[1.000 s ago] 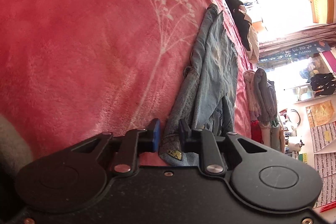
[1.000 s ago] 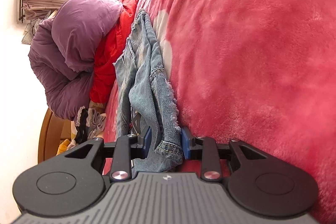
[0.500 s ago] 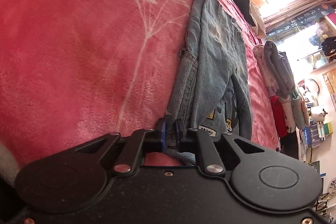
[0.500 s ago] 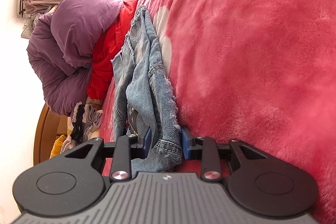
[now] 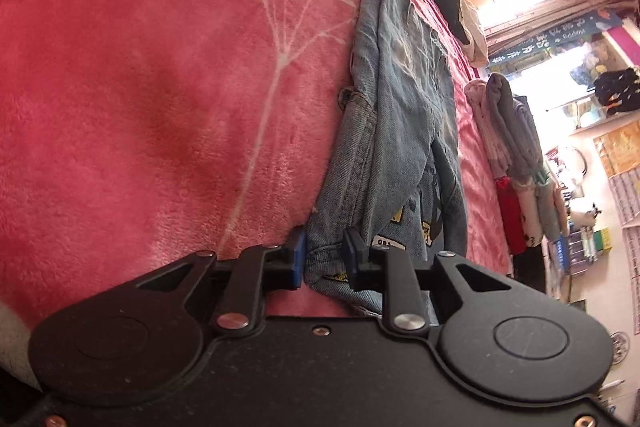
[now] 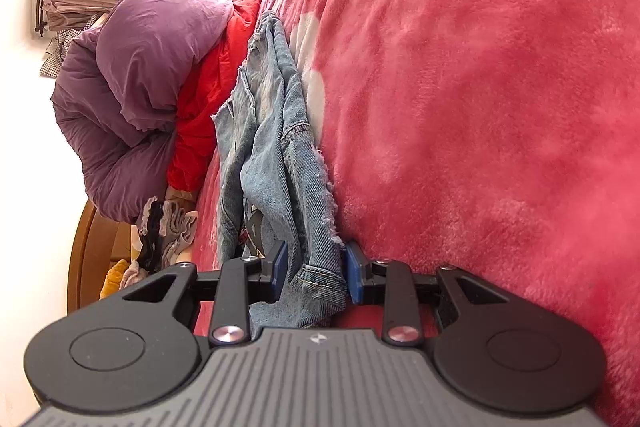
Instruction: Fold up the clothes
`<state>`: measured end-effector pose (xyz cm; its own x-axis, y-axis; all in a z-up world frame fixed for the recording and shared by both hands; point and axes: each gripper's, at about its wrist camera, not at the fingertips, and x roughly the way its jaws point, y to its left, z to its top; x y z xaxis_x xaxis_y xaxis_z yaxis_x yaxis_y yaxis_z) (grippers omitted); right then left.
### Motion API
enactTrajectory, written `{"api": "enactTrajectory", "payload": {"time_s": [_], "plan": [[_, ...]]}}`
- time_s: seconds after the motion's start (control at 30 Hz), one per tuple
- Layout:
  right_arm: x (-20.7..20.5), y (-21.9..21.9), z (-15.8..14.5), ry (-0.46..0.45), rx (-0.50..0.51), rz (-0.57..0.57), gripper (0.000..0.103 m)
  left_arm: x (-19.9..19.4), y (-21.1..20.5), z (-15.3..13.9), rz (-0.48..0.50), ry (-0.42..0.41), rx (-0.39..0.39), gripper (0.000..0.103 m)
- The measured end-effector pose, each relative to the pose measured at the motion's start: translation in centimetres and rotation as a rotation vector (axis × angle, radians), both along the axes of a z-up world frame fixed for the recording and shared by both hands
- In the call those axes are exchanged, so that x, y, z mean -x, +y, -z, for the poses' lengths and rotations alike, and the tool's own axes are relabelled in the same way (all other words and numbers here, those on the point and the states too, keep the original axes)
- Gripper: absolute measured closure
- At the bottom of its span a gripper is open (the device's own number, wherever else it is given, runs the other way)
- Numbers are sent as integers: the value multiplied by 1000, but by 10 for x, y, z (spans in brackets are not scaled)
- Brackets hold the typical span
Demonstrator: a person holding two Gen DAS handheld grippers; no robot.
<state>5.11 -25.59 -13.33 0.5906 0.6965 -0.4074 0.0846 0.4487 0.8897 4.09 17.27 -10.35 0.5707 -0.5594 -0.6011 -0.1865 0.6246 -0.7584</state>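
- Left gripper [image 5: 323, 259]: jaws, just opening, stand a little apart around the denim garment [image 5: 404, 131] hem; whether the pads press is unclear.
- Right gripper [image 6: 316, 273]: part-open jaws pinch the other end.
- The garment's long axis runs straight ahead of both fingers on the pink blanket [image 5: 140, 87].

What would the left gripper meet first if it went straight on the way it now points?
Most likely the denim garment: its hem already lies between the left gripper's jaws, which have just been opening, and the cloth runs straight ahead over the pink blanket.
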Motion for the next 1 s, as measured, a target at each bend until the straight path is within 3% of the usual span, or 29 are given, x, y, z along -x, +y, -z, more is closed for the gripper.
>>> {"api": "enactTrajectory", "payload": {"time_s": [0.2,0.27,0.33,0.37,0.4,0.43,0.47,0.5,0.57,0.6,0.67,0.73,0.87,0.93,1.0], "plan": [[-2,-1,4,-3,-6,-2,79,7,-2,-8,6,-40,8,98],[1,-1,3,-13,1,-1,88,11,-8,-14,20,-57,-6,98],[3,-1,1,-25,7,-1,89,9,-12,-18,31,-54,-46,98],[2,-1,2,-28,15,-4,89,8,-12,-20,36,-46,-50,94],[2,0,1,-36,26,-12,89,7,-12,-23,41,-39,-55,77],[1,0,0,-36,39,-19,87,7,-12,-28,49,-39,-66,69],[1,0,-3,-32,46,-26,81,9,-14,-38,70,-66,-99,51],[0,-1,-8,-33,53,-37,76,13,-17,-53,96,-114,-153,49],[4,-6,-24,-84,92,-52,51,19,-23,-77,171,-208,-276,47],[6,-9,-33,-116,130,-59,48,22,-29,-87,217,-257,-356,46],[10,-12,-51,-192,264,-92,48,29,-47,-101,349,-359,-557,43],[16,-6,-66,-292,461,-156,48,43,-71,-101,537,-464,-805,41],[33,28,-76,-477,891,-346,48,72,-107,-66,864,-635,-1273,41],[45,47,-69,-560,1062,-446,49,79,-114,-45,960,-708,-1425,41],[56,64,-64,-640,1193,-521,50,82,-116,-30,987,-741,-1515,41]]}}
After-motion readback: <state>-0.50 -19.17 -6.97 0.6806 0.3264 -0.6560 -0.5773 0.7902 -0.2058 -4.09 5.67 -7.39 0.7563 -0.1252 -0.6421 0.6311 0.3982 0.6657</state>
